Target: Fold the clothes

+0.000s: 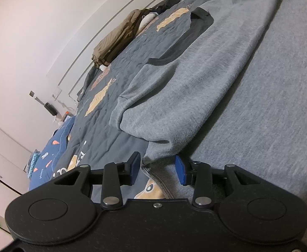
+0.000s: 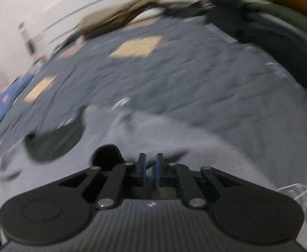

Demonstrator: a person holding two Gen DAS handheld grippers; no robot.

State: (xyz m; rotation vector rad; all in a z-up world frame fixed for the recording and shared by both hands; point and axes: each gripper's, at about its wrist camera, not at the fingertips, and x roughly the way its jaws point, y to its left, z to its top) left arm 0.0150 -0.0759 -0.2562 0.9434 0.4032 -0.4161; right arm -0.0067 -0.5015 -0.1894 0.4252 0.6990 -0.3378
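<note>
Fleece (image 1: 195,88) is lying lengthwise ahead of the left tongs (image 1: 158,171), gaping at its hem; right tongs (image 2: 150,169) are nearly closed, gripping nothing visible.

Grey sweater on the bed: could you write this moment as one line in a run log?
task: fold clothes | grey sweater: flat on quilt | left gripper: open, straddling hem | right gripper: nearly shut, nothing visibly held, view blurred
</note>
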